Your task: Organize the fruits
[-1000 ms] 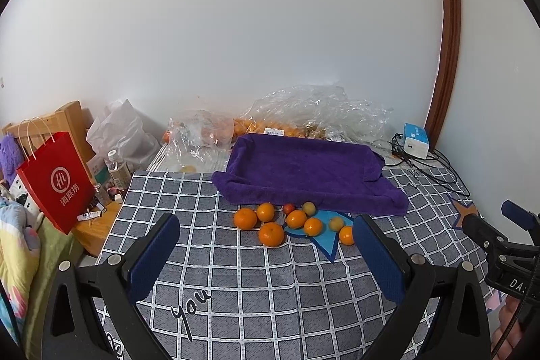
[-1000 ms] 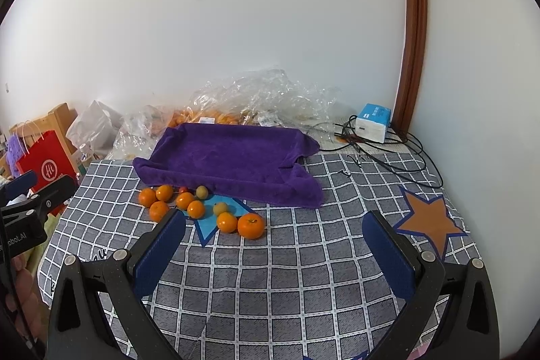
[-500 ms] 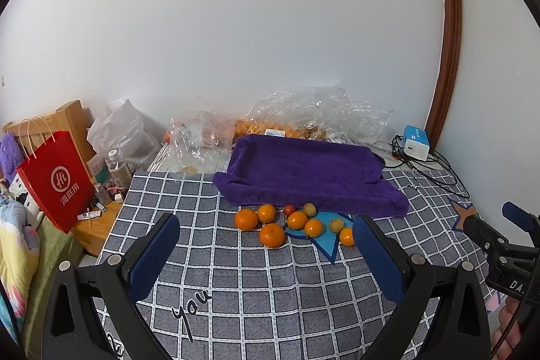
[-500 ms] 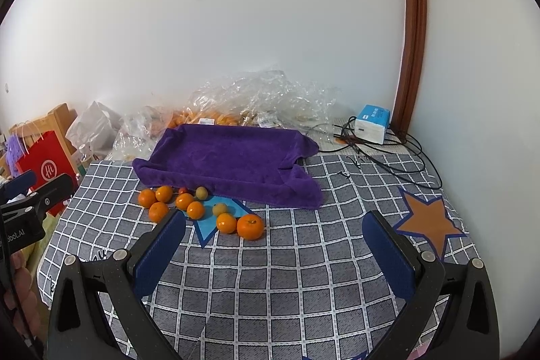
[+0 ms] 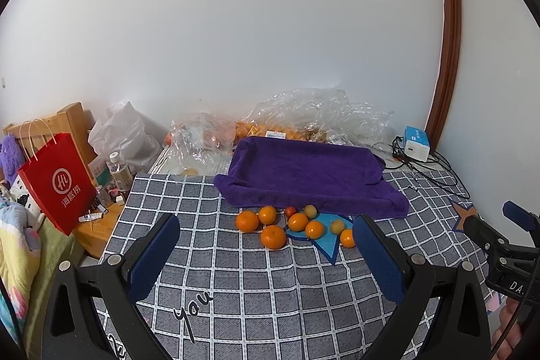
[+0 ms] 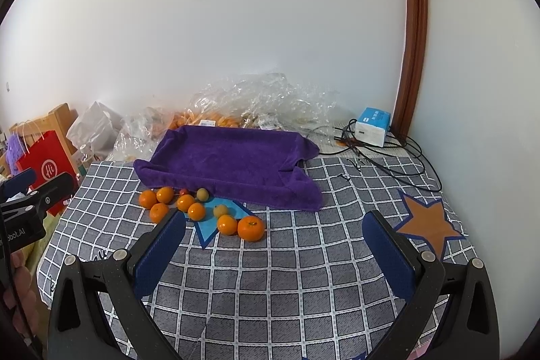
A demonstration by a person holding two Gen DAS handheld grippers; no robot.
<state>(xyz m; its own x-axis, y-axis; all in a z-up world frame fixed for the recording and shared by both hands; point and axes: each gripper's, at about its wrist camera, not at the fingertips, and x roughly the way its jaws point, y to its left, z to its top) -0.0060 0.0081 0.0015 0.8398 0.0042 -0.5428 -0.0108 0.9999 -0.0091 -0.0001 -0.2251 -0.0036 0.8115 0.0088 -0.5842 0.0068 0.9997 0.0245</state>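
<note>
Several oranges (image 5: 273, 237) (image 6: 250, 227), two yellow-green fruits (image 5: 310, 211) (image 6: 220, 210) and a small red fruit (image 5: 289, 212) (image 6: 184, 191) lie clustered on the checked cloth, just in front of a purple towel-lined tray (image 5: 303, 171) (image 6: 229, 157). My left gripper (image 5: 266, 245) hovers open above the cloth, short of the fruit. My right gripper (image 6: 273, 242) is open too, with nothing between its fingers, a little to the right of the cluster. Each gripper shows at the edge of the other's view.
Crumpled clear plastic bags (image 5: 317, 113) with more oranges lie behind the tray by the wall. A blue-and-white box (image 6: 373, 122) with black cables (image 6: 388, 157) sits at the back right. A red paper bag (image 5: 57, 181), a bottle (image 5: 119, 171) and bedding stand off the table's left edge.
Both views have shifted only slightly; the fruit and tray have not moved, and both grippers stay open.
</note>
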